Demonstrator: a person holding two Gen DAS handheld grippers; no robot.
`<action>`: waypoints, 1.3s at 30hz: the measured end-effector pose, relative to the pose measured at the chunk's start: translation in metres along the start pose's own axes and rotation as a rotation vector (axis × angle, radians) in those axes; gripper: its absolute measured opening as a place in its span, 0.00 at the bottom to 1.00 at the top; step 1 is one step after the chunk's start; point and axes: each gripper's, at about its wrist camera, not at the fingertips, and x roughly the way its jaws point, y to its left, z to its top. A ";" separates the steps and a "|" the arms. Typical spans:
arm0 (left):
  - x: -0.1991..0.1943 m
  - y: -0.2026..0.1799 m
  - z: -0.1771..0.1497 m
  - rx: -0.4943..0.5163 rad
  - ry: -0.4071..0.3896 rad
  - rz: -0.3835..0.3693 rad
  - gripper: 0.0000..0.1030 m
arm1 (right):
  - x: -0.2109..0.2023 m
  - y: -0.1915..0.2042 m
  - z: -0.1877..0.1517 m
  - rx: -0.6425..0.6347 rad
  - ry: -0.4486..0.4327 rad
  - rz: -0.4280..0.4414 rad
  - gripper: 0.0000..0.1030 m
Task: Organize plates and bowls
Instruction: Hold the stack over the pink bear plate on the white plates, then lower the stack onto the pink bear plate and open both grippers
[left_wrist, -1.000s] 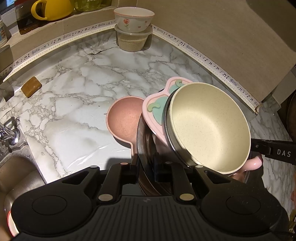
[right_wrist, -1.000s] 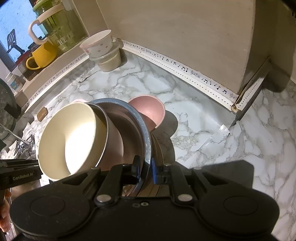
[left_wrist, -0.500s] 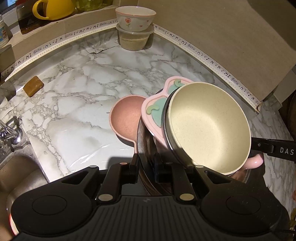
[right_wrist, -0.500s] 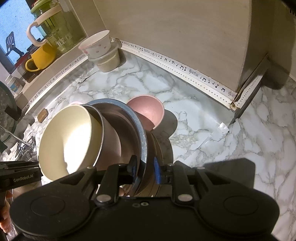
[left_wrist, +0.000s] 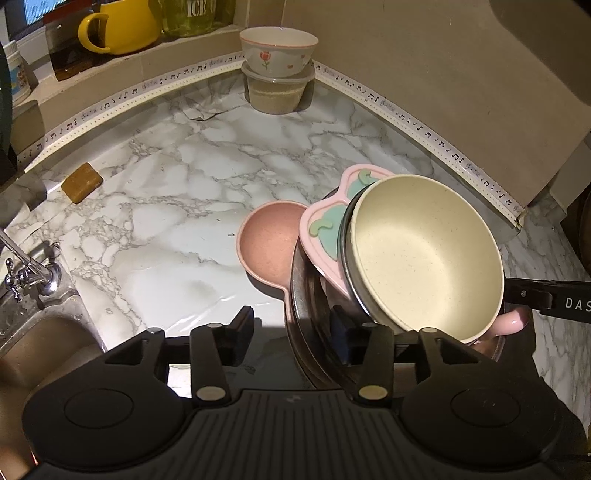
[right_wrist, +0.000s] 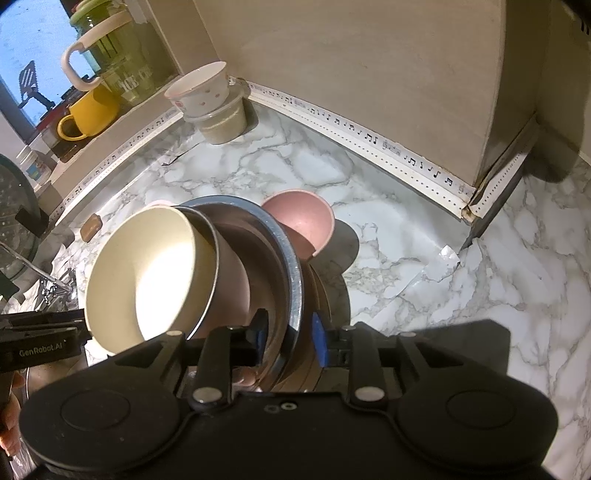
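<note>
Jaws of the left gripper (left_wrist: 291, 325) have just been opening and now stand parted, the left finger clear of the dishes and the rim of the steel plate (left_wrist: 301, 295) in the gap with daylight beside it, so nothing is pinched. Across the stack, the right gripper (right_wrist: 288, 338) has also just been opening; its blue pads straddle the plate's dark rim (right_wrist: 291, 280), and a gap shows at the right pad, so the hold looks released. The plate stands tilted on edge on the marble counter (left_wrist: 184, 206), and leaning in it are a pink divided tray (left_wrist: 321, 229) and a cream bowl (left_wrist: 424, 251) nested in a pinkish-brown bowl (right_wrist: 232, 266). Just beyond, touching the stack, sits a pink handled bowl (left_wrist: 269, 240). Well apart in the far corner, a flowered bowl (left_wrist: 279, 50) rests on a lidded tub (left_wrist: 277, 92). A brown soap bar (left_wrist: 82, 182) lies near the sink's tap (left_wrist: 33, 273), and a yellow mug (left_wrist: 118, 26) stands on the ledge.
</note>
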 end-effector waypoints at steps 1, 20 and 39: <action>-0.002 0.000 0.000 0.004 -0.006 0.006 0.44 | -0.002 0.001 0.000 -0.002 -0.003 0.001 0.28; -0.062 -0.026 -0.014 0.109 -0.177 0.019 0.45 | -0.067 0.025 -0.026 -0.138 -0.185 0.033 0.37; -0.100 -0.064 -0.054 0.176 -0.307 -0.024 0.71 | -0.120 0.023 -0.079 -0.149 -0.391 0.052 0.61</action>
